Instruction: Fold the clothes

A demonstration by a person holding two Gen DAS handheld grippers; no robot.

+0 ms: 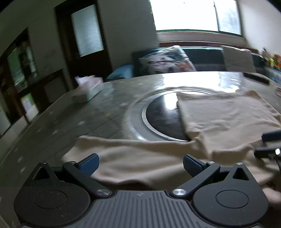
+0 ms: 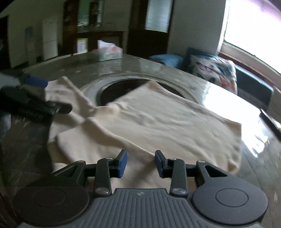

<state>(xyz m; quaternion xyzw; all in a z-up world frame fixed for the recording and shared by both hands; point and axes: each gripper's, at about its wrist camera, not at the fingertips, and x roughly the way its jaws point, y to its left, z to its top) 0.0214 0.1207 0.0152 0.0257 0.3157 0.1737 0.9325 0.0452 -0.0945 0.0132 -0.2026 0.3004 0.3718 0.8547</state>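
left gripper gapes wide and right gripper stands half apart, both empty above the cream shirt at the tabletop's near edge.

I'm looking across a glossy round table catching glare, a bright window washing out behind a dark sofa, a patterned cushion leaning there, dark doors standing in pale walls, a tissue box sitting at the far edge.

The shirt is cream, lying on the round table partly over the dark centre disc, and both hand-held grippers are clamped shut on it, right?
Not quite. The shirt is as you describe, but the left hand-held gripper and right hand-held gripper are open, holding nothing, as each wrist view shows.
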